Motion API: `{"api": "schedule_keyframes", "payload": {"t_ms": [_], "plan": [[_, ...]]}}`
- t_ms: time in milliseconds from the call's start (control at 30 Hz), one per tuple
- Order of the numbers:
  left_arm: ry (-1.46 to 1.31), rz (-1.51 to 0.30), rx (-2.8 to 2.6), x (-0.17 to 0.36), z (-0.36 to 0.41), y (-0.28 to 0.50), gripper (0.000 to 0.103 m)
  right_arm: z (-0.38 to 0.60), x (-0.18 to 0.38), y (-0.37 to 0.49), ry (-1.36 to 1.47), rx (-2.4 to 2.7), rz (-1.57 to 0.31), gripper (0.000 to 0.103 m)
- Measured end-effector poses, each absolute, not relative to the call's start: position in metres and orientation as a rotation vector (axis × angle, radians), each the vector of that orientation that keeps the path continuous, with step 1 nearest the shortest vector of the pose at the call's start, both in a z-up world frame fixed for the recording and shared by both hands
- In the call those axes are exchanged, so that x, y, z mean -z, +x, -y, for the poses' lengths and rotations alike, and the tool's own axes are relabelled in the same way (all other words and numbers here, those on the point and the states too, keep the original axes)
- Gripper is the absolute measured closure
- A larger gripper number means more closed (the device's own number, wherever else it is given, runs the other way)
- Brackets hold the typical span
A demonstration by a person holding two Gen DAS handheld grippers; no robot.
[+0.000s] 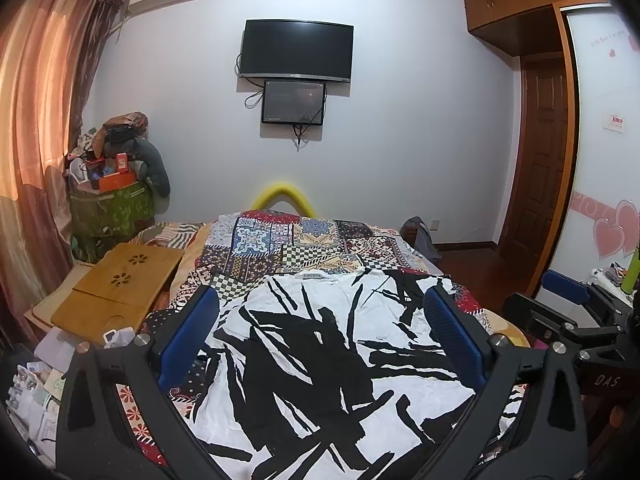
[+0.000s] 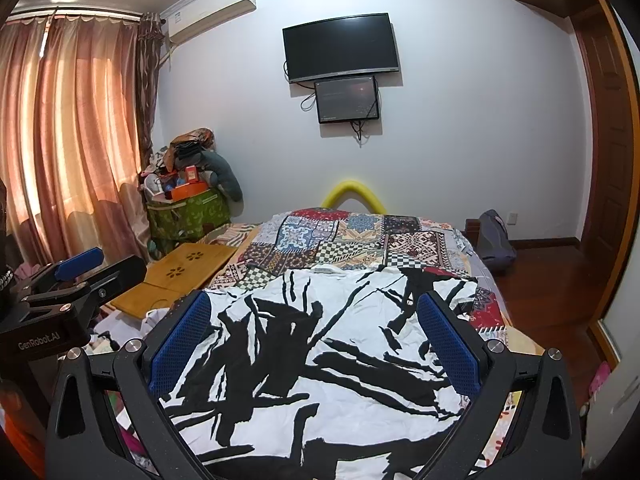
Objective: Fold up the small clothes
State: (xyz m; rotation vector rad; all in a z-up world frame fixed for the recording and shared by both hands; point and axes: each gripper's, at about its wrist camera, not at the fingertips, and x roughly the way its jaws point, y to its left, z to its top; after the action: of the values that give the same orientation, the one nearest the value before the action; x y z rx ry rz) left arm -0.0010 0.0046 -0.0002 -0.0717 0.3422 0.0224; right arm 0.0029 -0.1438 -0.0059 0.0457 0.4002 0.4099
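Observation:
A white garment with bold black brush strokes [image 1: 320, 360] lies spread flat on the patchwork bedspread [image 1: 296, 244]; its collar with a label points to the far end. It also shows in the right wrist view [image 2: 320, 352]. My left gripper [image 1: 320, 304] is open and empty, hovering above the garment's near part. My right gripper [image 2: 314, 308] is open and empty, also above the garment. The right gripper shows at the right edge of the left wrist view [image 1: 576, 300], and the left gripper at the left edge of the right wrist view [image 2: 68, 276].
A wooden lap desk [image 1: 120, 292] lies on the bed's left side. Papers and bags [image 1: 36, 380] sit at the near left. A green laundry bin piled with stuff [image 1: 112, 204] stands in the corner. Wooden floor [image 2: 552, 280] and a door are on the right.

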Motion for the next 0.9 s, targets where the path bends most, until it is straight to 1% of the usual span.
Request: {"api": "schedule_keyframes", "payload": {"t_ms": [900], "plan": [[-0.078,-0.353,-0.048,-0.0006,-0.0052,0.0005,0.000,0.1409,0.0024,0.0040,0.067,-0.412,-0.400,0.000]]}}
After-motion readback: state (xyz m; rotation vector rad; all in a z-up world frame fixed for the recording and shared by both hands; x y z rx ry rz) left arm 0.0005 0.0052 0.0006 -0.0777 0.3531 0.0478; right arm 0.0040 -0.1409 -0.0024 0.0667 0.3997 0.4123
